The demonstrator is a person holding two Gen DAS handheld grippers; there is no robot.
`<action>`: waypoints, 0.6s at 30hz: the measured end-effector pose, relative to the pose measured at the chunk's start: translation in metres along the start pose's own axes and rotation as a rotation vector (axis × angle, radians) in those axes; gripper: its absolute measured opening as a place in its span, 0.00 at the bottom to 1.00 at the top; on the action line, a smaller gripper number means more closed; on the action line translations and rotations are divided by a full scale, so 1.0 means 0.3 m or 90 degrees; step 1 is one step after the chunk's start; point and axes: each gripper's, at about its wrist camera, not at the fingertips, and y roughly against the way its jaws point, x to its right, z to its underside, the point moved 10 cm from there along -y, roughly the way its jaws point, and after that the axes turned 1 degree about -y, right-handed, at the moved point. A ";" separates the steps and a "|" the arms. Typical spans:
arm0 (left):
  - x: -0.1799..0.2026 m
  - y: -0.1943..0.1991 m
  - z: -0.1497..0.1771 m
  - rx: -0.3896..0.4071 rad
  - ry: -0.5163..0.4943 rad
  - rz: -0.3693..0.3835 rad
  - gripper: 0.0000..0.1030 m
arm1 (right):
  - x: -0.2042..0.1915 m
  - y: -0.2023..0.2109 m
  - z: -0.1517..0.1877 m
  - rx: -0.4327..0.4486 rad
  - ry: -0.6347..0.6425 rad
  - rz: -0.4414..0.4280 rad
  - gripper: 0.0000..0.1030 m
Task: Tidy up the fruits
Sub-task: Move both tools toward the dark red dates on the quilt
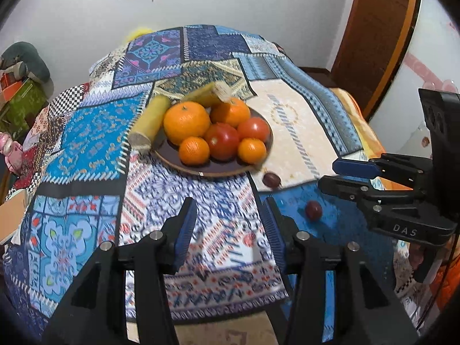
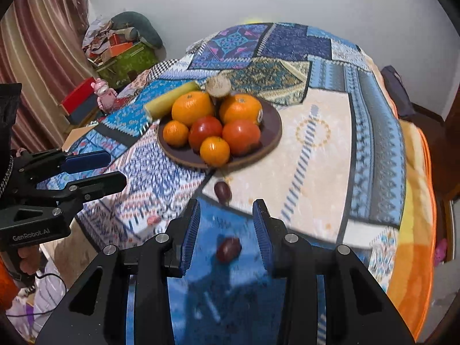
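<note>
Straddling a loose grape (image 2: pixel 228 249) low in the frame, the right gripper (image 2: pixel 227 235) hangs spread and empty, the left gripper (image 1: pixel 228 230) likewise — the round fruit could roll off the slick quilt (image 2: pixel 316 149) if nudged

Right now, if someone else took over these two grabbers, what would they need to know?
Left gripper: open, empty, hovering above the tablecloth.
Right gripper: open, empty, with the nearer grape on the cloth between its fingers.
Plate: already holds oranges, tomatoes and cut cane-like sticks.
Left to do: two loose grapes lie off the plate, the farther grape close to its rim. Probably both go onto the plate.
</note>
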 end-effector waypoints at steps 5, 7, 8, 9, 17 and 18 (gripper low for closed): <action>0.034 -0.015 0.050 -0.016 0.006 0.008 0.46 | 0.005 -0.025 0.060 -0.017 -0.002 0.004 0.34; 0.045 -0.026 0.065 -0.024 0.007 0.012 0.46 | 0.006 -0.035 0.083 -0.026 -0.007 0.001 0.34; 0.049 -0.031 0.071 -0.027 0.006 0.013 0.46 | 0.004 -0.037 0.094 -0.028 -0.008 0.000 0.34; 0.052 -0.037 0.076 -0.029 0.006 0.013 0.46 | 0.004 -0.043 0.105 -0.033 -0.006 -0.001 0.34; 0.073 -0.088 0.108 -0.054 0.010 0.023 0.46 | 0.002 -0.094 0.129 -0.052 -0.003 -0.005 0.34; 0.075 -0.094 0.108 -0.056 0.010 0.023 0.46 | 0.003 -0.099 0.127 -0.050 -0.002 -0.003 0.34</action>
